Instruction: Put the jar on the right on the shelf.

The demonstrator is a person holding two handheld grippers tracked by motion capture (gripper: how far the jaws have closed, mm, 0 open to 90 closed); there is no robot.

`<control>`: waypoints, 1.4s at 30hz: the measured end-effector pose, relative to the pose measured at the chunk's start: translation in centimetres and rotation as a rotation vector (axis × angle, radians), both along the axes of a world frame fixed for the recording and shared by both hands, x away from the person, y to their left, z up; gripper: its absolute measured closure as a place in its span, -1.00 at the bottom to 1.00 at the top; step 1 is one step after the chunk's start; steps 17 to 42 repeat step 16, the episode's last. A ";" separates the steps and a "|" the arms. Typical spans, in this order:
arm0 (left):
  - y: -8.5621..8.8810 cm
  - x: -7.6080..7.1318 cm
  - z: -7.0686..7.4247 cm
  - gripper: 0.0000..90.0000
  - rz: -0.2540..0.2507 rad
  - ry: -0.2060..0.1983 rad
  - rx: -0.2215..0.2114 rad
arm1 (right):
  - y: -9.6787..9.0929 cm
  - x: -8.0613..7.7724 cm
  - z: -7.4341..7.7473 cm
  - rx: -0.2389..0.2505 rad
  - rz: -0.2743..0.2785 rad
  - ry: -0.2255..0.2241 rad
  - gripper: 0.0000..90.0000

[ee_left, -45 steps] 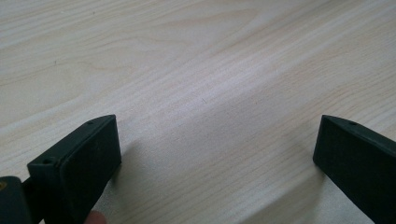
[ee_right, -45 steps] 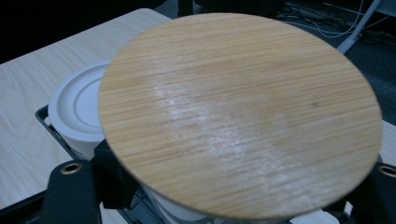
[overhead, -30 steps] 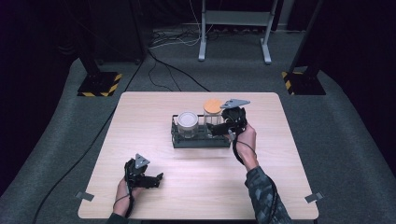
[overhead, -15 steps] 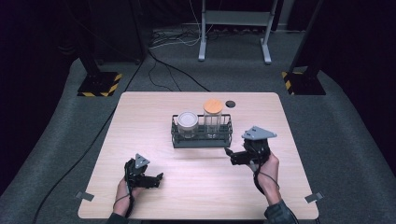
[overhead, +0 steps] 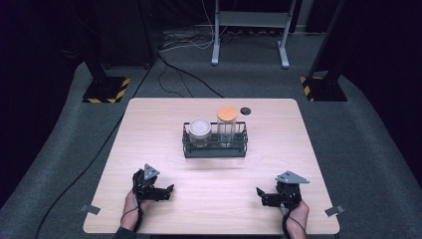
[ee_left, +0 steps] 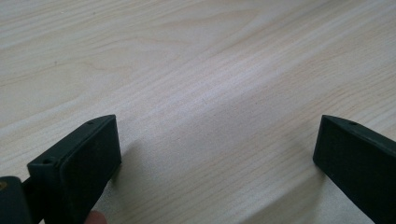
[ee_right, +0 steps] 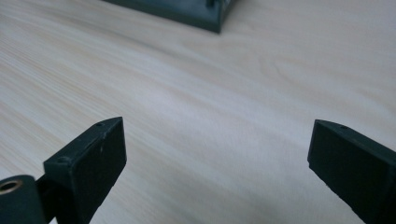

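Jar rack point(overhead: 215, 145) sits mid-table, far from both hands, holding a white-lidded jar point(overhead: 200, 131) and an orange-lidded jar point(overhead: 227, 124). High view: left gripper point(overhead: 168, 190) and right gripper point(overhead: 260, 193) rest low near the front edge. Left gripper view: jaws wide, bare table point(ee_left: 196, 84). Right gripper view: jaws wide but just been closing a bit, nothing between them, rack corner point(ee_right: 196, 11) ahead. I'd settle both flat, clear of the rack.

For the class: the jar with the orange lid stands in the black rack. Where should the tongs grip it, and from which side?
Probably from above: grip the jar with the orange lid just under its lid. It stands upright and rises clear of the black rack, whose bars fence its lower body, while the white-lidded jar crowds its left.
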State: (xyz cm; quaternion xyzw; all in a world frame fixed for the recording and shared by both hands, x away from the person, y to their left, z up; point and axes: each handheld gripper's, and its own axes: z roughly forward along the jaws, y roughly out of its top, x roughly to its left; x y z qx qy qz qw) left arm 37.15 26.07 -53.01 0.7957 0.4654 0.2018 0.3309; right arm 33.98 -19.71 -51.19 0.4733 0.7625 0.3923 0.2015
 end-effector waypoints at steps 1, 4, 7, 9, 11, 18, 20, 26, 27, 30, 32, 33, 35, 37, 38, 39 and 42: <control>0.0 0.0 0.0 -0.99 0.000 0.000 0.000 | -0.2 -0.2 -0.5 0.015 -0.003 0.009 -0.91; 0.0 0.0 0.0 -0.99 0.000 0.000 0.000 | -0.2 -0.4 -1.1 -0.008 -0.012 0.028 -0.91; 0.0 0.0 0.0 -0.99 0.002 0.001 -0.004 | -0.3 -0.4 -1.1 0.010 -0.015 0.025 -0.91; 0.0 0.1 0.0 -0.99 0.002 0.002 -0.005 | -0.5 -0.4 -1.1 0.023 -0.018 0.026 -0.91; 0.0 0.0 0.0 -0.99 0.003 0.001 -0.003 | -0.5 -0.4 -1.2 0.026 -0.023 0.021 -0.91; 0.0 0.0 0.0 -0.99 0.003 -0.001 0.000 | -0.6 -0.5 -1.1 0.035 -0.009 0.016 -0.92; 0.0 0.0 0.0 -0.99 0.003 -0.001 0.000 | -0.6 -0.5 -1.1 0.035 -0.009 0.016 -0.92; 0.0 0.0 0.0 -0.99 0.003 -0.001 0.000 | -0.6 -0.5 -1.1 0.035 -0.009 0.016 -0.92; 0.0 0.0 0.0 -0.99 0.003 -0.001 0.000 | -0.6 -0.5 -1.1 0.035 -0.009 0.016 -0.92; 0.0 0.0 0.0 -0.99 0.003 -0.001 0.000 | -0.6 -0.5 -1.1 0.035 -0.009 0.016 -0.92; 0.0 0.0 0.0 -0.99 0.003 -0.001 0.000 | -0.6 -0.5 -1.1 0.035 -0.009 0.016 -0.92; 0.0 0.0 0.0 -0.99 0.003 -0.001 0.000 | -0.6 -0.5 -1.1 0.035 -0.009 0.016 -0.92; 0.0 0.0 0.0 -0.99 0.003 -0.001 0.000 | -0.6 -0.5 -1.1 0.035 -0.009 0.016 -0.92; 0.0 0.0 0.0 -0.99 0.003 -0.001 0.000 | -0.6 -0.5 -1.1 0.035 -0.009 0.016 -0.92; 0.0 0.0 0.0 -0.99 0.003 -0.001 0.000 | -0.6 -0.5 -1.1 0.035 -0.009 0.016 -0.92; 0.0 0.0 0.0 -0.99 0.003 -0.001 0.000 | -0.6 -0.5 -1.1 0.035 -0.009 0.016 -0.92; 0.0 0.0 0.0 -0.99 0.003 -0.001 0.000 | -0.6 -0.5 -1.1 0.035 -0.009 0.016 -0.92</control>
